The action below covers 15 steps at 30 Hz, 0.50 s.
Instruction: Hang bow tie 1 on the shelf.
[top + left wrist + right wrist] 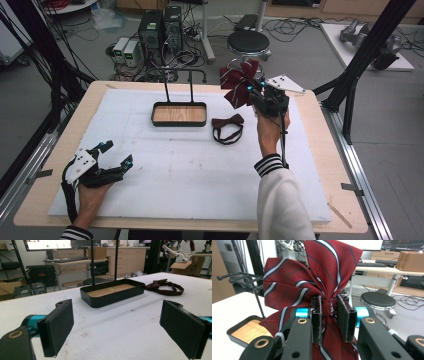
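The loose bow tie (pixel 227 128) lies right of the tray (pixel 179 114), seemingly apart.

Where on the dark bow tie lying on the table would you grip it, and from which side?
Grip the dark bow tie at its narrow centre knot, coming straight down from above. It lies flat on the table, wings spread and its strap looped toward the person, so the knot is the firmest, slimmest part.
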Motion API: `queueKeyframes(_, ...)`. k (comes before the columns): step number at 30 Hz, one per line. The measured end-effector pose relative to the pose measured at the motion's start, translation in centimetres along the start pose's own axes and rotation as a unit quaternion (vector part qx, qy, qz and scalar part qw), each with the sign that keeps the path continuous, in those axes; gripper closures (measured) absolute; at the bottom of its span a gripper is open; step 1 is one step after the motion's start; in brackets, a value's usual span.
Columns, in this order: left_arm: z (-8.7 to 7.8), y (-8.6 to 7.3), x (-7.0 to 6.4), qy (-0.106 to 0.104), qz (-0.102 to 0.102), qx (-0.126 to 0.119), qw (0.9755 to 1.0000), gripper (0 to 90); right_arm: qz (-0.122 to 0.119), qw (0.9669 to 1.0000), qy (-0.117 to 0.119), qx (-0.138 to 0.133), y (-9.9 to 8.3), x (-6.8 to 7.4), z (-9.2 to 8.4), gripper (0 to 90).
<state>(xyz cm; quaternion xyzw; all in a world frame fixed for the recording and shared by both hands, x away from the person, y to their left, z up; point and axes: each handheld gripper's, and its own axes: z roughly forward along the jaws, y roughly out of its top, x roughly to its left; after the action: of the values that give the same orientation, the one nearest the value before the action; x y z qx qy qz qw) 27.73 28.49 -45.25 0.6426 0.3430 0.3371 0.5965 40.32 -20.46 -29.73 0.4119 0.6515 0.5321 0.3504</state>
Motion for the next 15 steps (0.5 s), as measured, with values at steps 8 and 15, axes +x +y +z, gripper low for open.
queueKeyframes(8, 0.0, 0.0, 0.0, 0.000, 0.000, 0.000, 1.0000, 12.4, -0.005, 0.9998, 0.018, -0.003, 0.5, 1.5, 0.8, 75.0)
queueKeyframes(15, 0.0, 0.0, 0.0, 0.000, 0.001, 0.000, 1.0000, 12.4, -0.013, 0.9992, 0.039, -0.003, 0.6, 3.1, 1.1, 75.0)
